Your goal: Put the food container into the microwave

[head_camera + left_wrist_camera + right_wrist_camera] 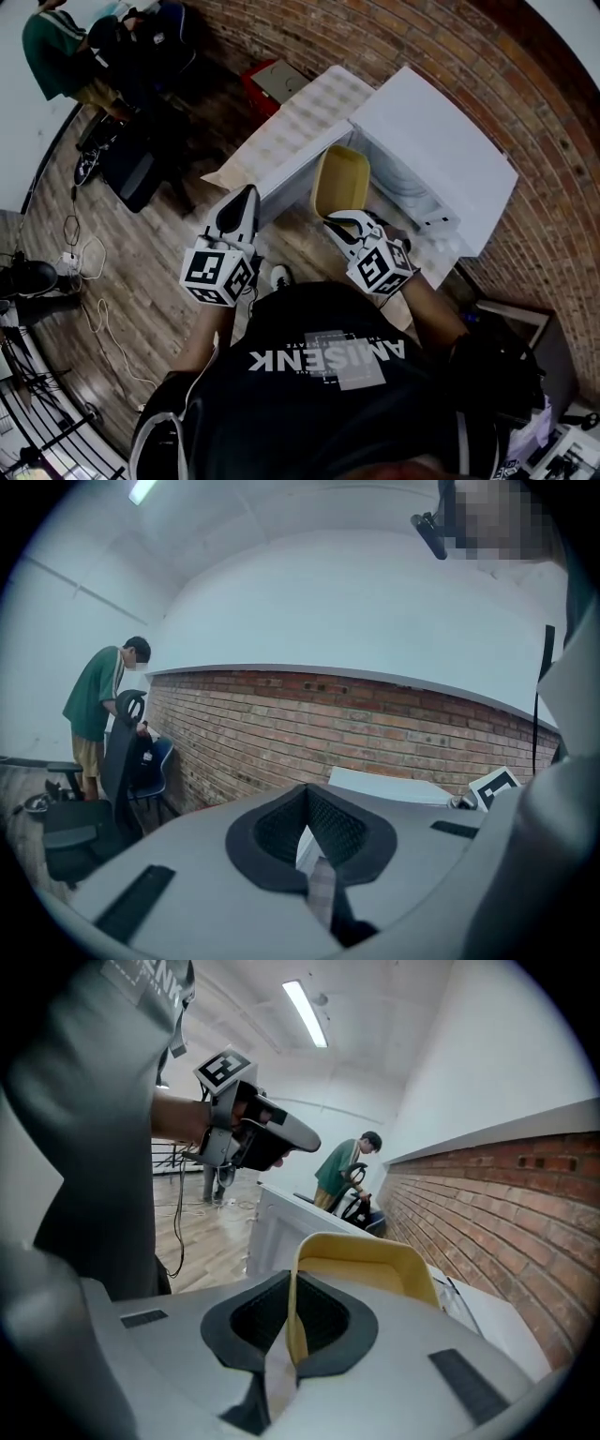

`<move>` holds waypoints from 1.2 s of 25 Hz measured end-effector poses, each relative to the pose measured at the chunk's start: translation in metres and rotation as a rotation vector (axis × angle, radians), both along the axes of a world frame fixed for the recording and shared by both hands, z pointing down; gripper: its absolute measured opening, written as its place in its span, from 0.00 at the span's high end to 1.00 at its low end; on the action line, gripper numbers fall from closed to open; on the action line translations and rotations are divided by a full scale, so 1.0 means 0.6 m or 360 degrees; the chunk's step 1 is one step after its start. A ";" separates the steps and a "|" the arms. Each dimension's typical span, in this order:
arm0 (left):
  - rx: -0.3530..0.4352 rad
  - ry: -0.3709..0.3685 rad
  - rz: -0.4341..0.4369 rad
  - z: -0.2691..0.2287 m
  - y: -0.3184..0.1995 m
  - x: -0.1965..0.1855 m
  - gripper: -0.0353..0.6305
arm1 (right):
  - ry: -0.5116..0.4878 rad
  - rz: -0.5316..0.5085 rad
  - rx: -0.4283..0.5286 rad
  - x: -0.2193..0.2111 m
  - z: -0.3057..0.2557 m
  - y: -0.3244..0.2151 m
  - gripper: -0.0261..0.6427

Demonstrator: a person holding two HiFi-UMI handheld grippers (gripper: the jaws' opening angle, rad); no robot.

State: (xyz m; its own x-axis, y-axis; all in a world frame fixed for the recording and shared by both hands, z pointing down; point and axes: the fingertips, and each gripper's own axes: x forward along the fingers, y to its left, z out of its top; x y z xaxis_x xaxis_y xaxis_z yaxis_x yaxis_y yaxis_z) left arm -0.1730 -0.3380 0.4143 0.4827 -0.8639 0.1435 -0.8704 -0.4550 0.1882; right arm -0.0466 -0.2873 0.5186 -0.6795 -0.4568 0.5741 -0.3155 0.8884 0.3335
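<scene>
Right gripper: pinching the food container by its wall.
Left gripper: pressed together, empty.
Hidden: microwave inside, partly behind the container.
Open room: floor, left.

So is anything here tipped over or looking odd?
Only the yellow food container: the right tool pinches it by one wall, so it is tipped on edge rather than level. It looks empty, so nothing is spilling. Otherwise nothing stands out.

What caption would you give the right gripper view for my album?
Right gripper pinches the wall of a yellow plastic food container beside a red brick wall.
</scene>
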 end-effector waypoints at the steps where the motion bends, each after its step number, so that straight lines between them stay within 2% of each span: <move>1: -0.0002 -0.0003 -0.0023 0.002 0.001 -0.004 0.93 | 0.0006 -0.0023 -0.0008 -0.004 0.006 0.003 0.89; 16: -0.0072 -0.0035 -0.0115 0.029 0.024 0.001 0.93 | 0.0062 -0.0232 -0.0082 0.003 0.074 0.045 0.89; 24: -0.0080 -0.0048 -0.0141 0.030 0.039 0.000 0.93 | 0.0147 -0.0187 -0.0129 0.034 0.122 0.022 0.89; 30: -0.0084 -0.0057 -0.0170 0.033 0.044 -0.005 0.93 | 0.0228 -0.0068 -0.0134 0.083 0.155 -0.021 0.89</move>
State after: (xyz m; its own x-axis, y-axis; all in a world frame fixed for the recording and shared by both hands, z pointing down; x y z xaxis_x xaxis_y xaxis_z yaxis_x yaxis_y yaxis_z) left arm -0.1759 -0.3115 0.4344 0.3823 -0.9009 0.2057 -0.9198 -0.3497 0.1777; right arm 0.0032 -0.2999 0.6116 -0.6057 -0.3751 0.7017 -0.2311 0.9268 0.2960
